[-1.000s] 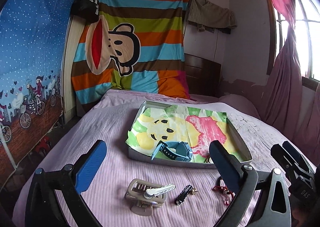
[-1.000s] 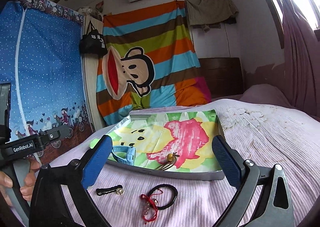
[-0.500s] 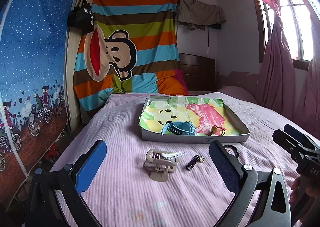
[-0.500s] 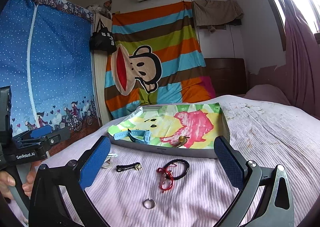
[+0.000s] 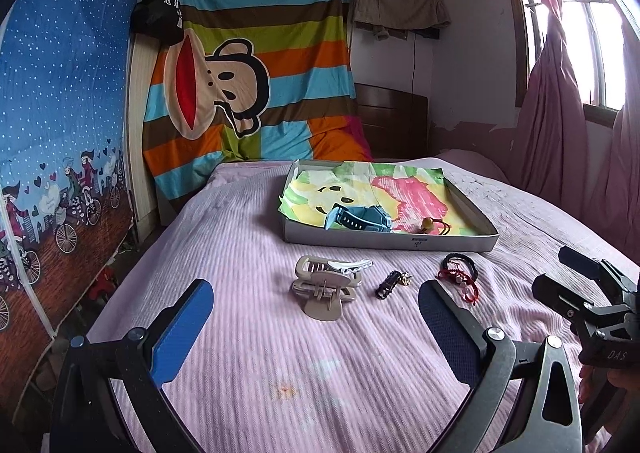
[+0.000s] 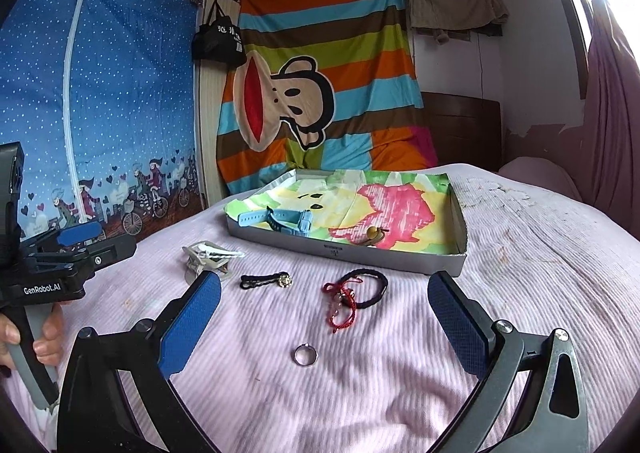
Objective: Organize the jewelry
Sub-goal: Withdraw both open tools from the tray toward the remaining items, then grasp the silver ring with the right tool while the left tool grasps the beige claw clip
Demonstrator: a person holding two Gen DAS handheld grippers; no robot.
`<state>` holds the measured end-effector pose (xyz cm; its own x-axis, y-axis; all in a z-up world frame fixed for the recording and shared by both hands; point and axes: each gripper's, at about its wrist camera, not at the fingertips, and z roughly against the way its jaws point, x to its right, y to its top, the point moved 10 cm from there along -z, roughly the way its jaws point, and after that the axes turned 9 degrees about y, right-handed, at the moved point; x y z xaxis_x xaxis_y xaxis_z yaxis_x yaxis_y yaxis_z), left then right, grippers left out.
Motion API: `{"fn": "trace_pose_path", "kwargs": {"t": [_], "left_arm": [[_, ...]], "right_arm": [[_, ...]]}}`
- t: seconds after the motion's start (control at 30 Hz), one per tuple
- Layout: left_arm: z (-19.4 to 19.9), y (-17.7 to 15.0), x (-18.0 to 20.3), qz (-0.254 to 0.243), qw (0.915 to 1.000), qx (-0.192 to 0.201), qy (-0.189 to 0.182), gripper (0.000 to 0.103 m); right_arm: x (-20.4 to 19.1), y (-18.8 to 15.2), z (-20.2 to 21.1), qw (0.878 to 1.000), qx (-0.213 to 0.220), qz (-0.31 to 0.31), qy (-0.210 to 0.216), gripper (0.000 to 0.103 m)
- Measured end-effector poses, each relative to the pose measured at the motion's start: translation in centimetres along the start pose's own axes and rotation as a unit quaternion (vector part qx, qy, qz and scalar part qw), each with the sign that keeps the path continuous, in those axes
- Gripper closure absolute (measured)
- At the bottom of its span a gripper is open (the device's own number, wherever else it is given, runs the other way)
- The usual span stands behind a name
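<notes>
My left gripper (image 5: 312,333) is spread wide and holds nothing; it hangs above the near part of the bed (image 5: 240,237). My right gripper (image 6: 324,329) is likewise wide open and empty, above the same pink ribbed cover.

Tray (image 6: 348,251): shallow, grey-walled, lined with bright cartoon paper. It sits on the bed beyond both grippers. Inside it:
- a blue watch (image 6: 286,219), near the front-left corner, strap curled;
- a small yellow bead on a dark cord (image 6: 374,234), near the front wall, right of the watch.

Items on the bed, outside the tray, in front of its near wall:
- a beige claw clip (image 5: 324,289), with a white clip (image 5: 352,265) lying across its top;
- a short black strap with a gold charm (image 6: 266,280), right of the claw clip;
- a black band (image 6: 370,287), a closed loop;
- a red cord (image 6: 342,303), tangled, overlapping the band's left edge;
- a silver ring (image 6: 306,355), lying flat, nearest to my right gripper, apart from the other items.

In the right wrist view my left hand (image 6: 24,337) grips the left tool's grey handle at the frame's left edge. In the left wrist view the right tool shows at the right edge, beside the cord and band.
</notes>
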<state>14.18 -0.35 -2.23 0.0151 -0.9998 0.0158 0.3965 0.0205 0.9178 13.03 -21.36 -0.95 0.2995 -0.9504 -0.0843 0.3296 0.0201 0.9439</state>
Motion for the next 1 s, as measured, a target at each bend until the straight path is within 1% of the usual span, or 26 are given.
{"fn": "trace_pose_path", "kwargs": {"t": [0.17, 0.37, 0.47, 0.57, 0.63, 0.7, 0.73, 0.8, 0.83, 0.9, 0.93, 1.0], "left_arm": [[-0.9, -1.2, 0.4, -0.006, 0.9993, -0.035, -0.014, 0.000], [-2.2, -3.0, 0.9, -0.015, 0.9958, -0.084, -0.034, 0.000], [-2.4, -3.7, 1.0, -0.016, 0.9942, -0.098, -0.043, 0.000], [-2.5, -4.1, 1.1, -0.015, 0.9932, -0.104, -0.049, 0.000], [-2.7, -4.2, 1.0, -0.014, 0.9928, -0.108, -0.050, 0.000], [-2.9, -4.3, 1.0, -0.014, 0.9922, -0.114, -0.048, 0.001], [-3.1, -4.4, 1.0, -0.015, 0.9917, -0.119, -0.046, 0.002], [-3.4, -4.6, 1.1, -0.017, 0.9907, -0.128, -0.044, 0.004], [-3.5, -4.7, 1.1, -0.018, 0.9902, -0.132, -0.043, 0.004], [-3.8, -4.8, 1.0, -0.021, 0.9894, -0.138, -0.039, 0.005], [-4.0, -4.9, 1.1, -0.024, 0.9889, -0.142, -0.037, 0.005], [-4.3, -4.8, 1.2, -0.030, 0.9883, -0.146, -0.033, 0.006]], "right_arm": [[0.3, -1.8, -1.4, 0.999, -0.037, -0.006, 0.009, 0.001], [0.2, -3.9, -3.3, 0.996, -0.088, -0.010, 0.024, 0.002], [0.1, -4.9, -4.0, 0.994, -0.106, -0.010, 0.030, 0.002], [0.1, -5.3, -4.3, 0.993, -0.113, -0.015, 0.032, 0.004], [0.2, -5.5, -4.5, 0.992, -0.116, -0.021, 0.034, 0.008], [0.5, -5.7, -4.6, 0.992, -0.120, -0.027, 0.036, 0.016], [0.5, -5.8, -4.8, 0.991, -0.123, -0.030, 0.038, 0.019], [0.6, -6.2, -5.1, 0.990, -0.130, -0.034, 0.042, 0.028], [0.5, -6.3, -5.3, 0.989, -0.134, -0.035, 0.043, 0.030], [0.4, -6.6, -5.6, 0.988, -0.141, -0.035, 0.048, 0.039], [0.2, -6.8, -5.8, 0.988, -0.146, -0.034, 0.049, 0.042], [-0.1, -7.2, -6.2, 0.986, -0.156, -0.031, 0.053, 0.053]]}}
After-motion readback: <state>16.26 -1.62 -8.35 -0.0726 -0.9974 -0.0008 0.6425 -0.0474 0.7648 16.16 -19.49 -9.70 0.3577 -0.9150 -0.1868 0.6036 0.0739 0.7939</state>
